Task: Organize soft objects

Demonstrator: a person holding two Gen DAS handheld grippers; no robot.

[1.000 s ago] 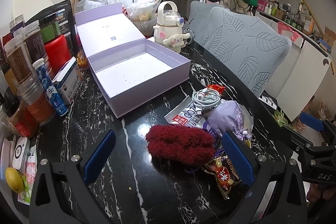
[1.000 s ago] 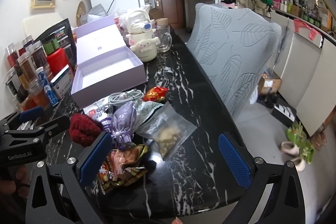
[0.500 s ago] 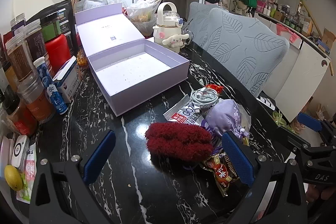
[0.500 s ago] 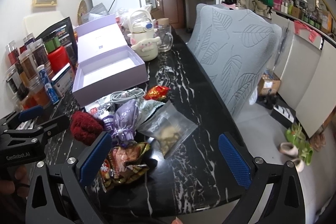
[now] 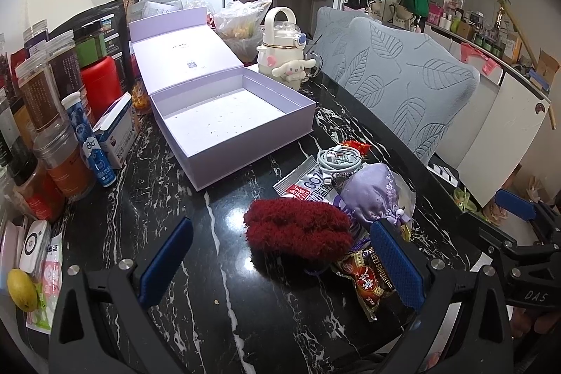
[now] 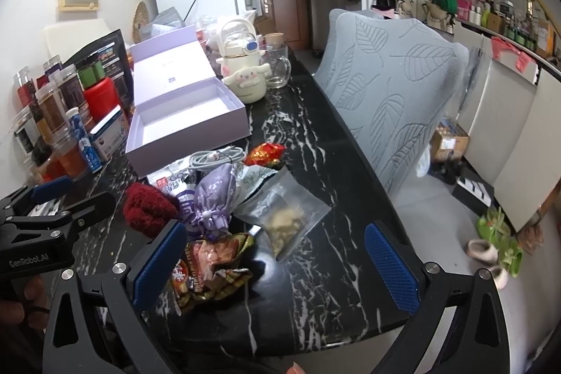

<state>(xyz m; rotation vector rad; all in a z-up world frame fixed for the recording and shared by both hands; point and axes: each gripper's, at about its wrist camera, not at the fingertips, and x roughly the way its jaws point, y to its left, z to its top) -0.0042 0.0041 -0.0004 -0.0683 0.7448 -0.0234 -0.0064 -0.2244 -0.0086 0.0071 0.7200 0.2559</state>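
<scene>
A fuzzy dark red soft item (image 5: 298,228) lies on the black marble table, between and just beyond the fingers of my open left gripper (image 5: 280,263). It also shows in the right wrist view (image 6: 149,209). A lilac drawstring pouch (image 5: 373,193) lies right of it, also seen in the right wrist view (image 6: 214,197). An open empty lilac box (image 5: 231,118) stands behind. My right gripper (image 6: 277,263) is open and empty, above a snack wrapper (image 6: 210,269) and a clear zip bag (image 6: 287,219).
Snack packets (image 5: 308,183), a coiled cable (image 5: 338,158) and a red candy (image 6: 264,154) lie in the pile. Jars and bottles (image 5: 52,114) line the left. A white kettle (image 5: 284,55) stands behind the box. Grey chairs (image 6: 392,86) flank the table's right edge.
Both grippers have drifted slightly; the left view has eased a little towards the red item. Nothing was grasped or moved on the table.
</scene>
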